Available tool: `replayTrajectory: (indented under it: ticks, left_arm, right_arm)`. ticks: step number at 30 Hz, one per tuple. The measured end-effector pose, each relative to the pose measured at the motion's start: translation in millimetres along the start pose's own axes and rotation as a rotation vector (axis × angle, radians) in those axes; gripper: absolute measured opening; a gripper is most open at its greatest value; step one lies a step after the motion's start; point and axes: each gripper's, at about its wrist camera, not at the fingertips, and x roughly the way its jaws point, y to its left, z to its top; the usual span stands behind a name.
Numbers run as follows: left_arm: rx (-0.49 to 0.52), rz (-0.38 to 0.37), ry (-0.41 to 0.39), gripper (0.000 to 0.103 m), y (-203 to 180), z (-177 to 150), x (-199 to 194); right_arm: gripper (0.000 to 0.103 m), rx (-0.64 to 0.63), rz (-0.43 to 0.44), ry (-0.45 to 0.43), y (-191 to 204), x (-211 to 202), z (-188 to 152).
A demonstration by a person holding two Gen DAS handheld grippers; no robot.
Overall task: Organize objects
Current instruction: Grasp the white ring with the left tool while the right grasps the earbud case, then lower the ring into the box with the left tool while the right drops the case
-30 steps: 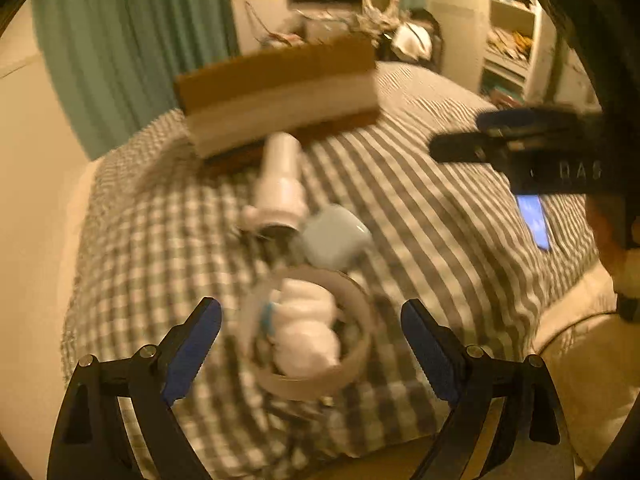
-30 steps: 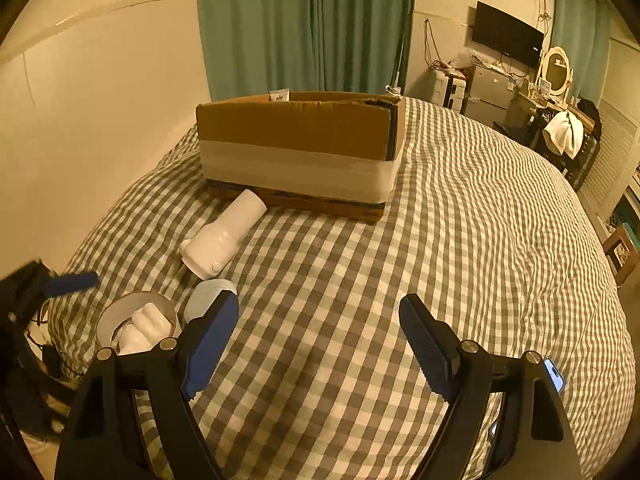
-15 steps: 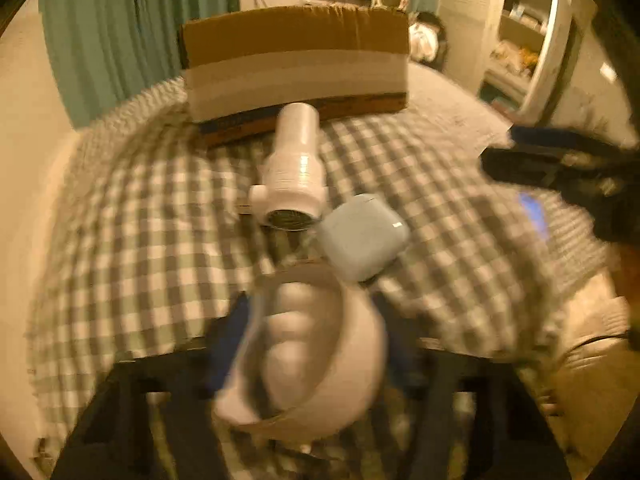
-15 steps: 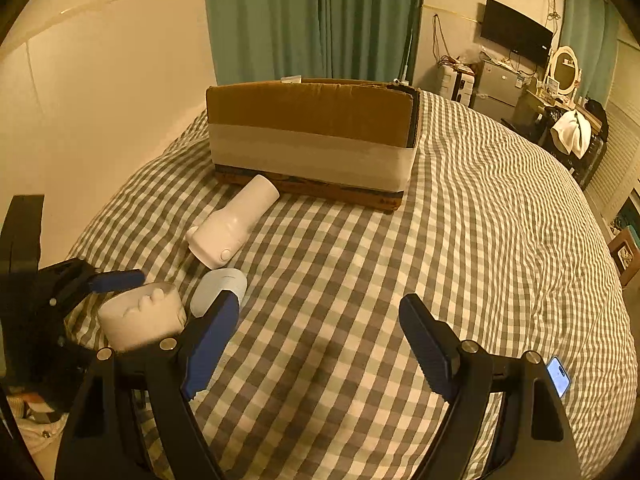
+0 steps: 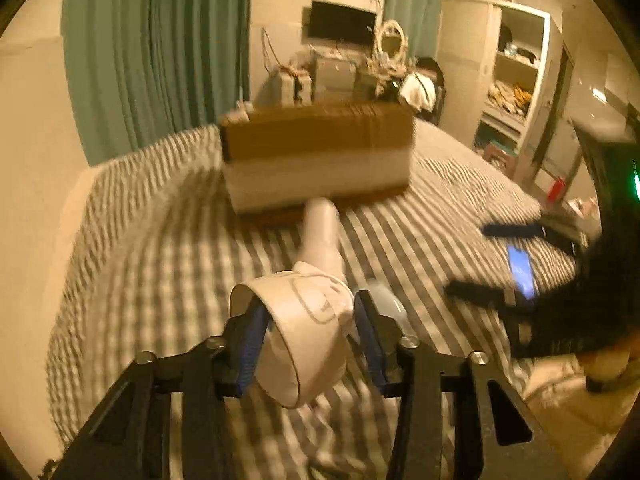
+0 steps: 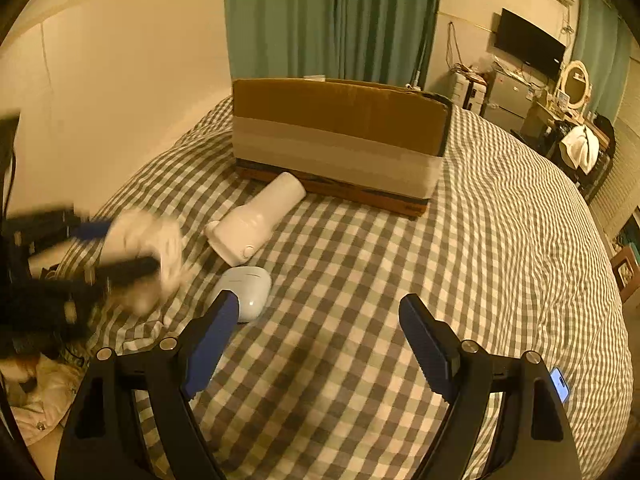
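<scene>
My left gripper [image 5: 308, 320], spread a second ago, now pinches the lifted bowl [image 5: 304, 332], box-bound; my right gripper [image 6: 320, 336] stays spread.

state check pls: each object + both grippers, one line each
left gripper: shut on white round holder
white round holder: gripped, tilted, off the bed
right gripper: open, empty
cardboard box: on bed, top open
white bottle: lying on its side
pale blue case: flat on bed, closed
phone: screen lit
</scene>
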Motion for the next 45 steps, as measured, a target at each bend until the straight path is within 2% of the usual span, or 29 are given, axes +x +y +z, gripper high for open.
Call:
replayTrajectory:
  ticks: [2,5,8,15,18,20,21,23,25,27,28,29,30,31,32,34,39,41,45]
  left_arm:
    - [-0.008,0.000,-0.012,0.041,9.1,12.6,3.9]
    - [0.011,0.046,0.006,0.041,16.7,23.3,19.2]
    - [0.008,0.073,0.022,0.041,25.6,20.9,27.4]
    - [-0.023,0.053,0.024,0.041,40.6,5.7,25.5]
    - [-0.029,0.017,0.025,0.041,42.9,3.0,33.4]
    - [-0.038,-0.013,0.033,0.041,40.6,-0.2,38.3]
    - [-0.037,-0.025,0.037,0.041,40.0,-1.9,41.4]
    - [-0.024,-0.021,0.049,0.042,36.8,-4.5,46.7]
    - [-0.006,0.001,0.050,0.043,32.5,-5.6,45.3]
    - [0.017,0.028,0.042,0.046,28.4,-4.7,38.0]
    - [0.032,0.039,0.030,0.052,26.1,-3.2,32.3]
    - [0.048,0.044,0.010,0.065,24.3,-1.1,25.5]
    - [0.059,0.046,-0.013,0.072,23.2,-0.3,18.5]
    - [0.066,0.048,-0.041,0.083,22.5,1.2,11.3]
    - [0.071,0.045,-0.063,0.088,22.8,1.9,6.0]
    - [0.079,0.033,-0.072,0.091,26.2,3.5,5.2]
    - [0.005,0.041,0.008,0.092,47.7,2.8,39.7]
    - [-0.003,0.053,0.013,0.092,51.4,0.2,52.9]
    - [-0.011,0.019,0.026,0.091,51.4,0.7,70.6]
  right_arm:
    - [0.082,-0.010,-0.001,0.000,2.7,1.4,0.9]
    - [0.082,-0.019,-0.004,0.004,4.0,6.6,3.0]
    - [0.082,-0.034,0.003,0.030,7.1,17.3,2.3]
    - [0.082,-0.118,0.052,0.080,36.4,54.4,7.0]
    - [0.082,-0.129,0.061,0.115,46.2,73.2,10.7]
    - [0.068,-0.161,0.051,0.120,53.5,81.0,10.2]
    - [0.065,-0.177,0.047,0.128,56.5,84.3,9.1]
    - [0.054,-0.206,0.055,0.130,60.9,87.0,6.4]
    - [0.054,-0.212,0.051,0.115,61.2,83.7,5.8]
    - [0.054,-0.201,0.049,0.093,57.1,77.5,7.2]
    - [0.054,-0.192,0.041,0.081,53.8,74.4,8.5]
    - [0.054,-0.182,0.033,0.070,49.4,70.8,10.0]
    - [0.054,-0.171,0.031,0.063,44.8,67.6,11.6]
    - [0.054,-0.157,0.031,0.057,39.2,64.5,13.3]
    - [0.054,-0.147,0.026,0.052,35.3,62.5,14.0]
    - [0.054,-0.130,0.004,0.044,27.4,59.2,15.1]
    - [0.054,-0.095,0.002,0.042,12.3,55.9,14.7]
    - [0.054,-0.093,-0.001,0.046,10.3,57.1,15.6]
    - [0.054,-0.086,-0.007,0.051,8.2,61.0,19.5]
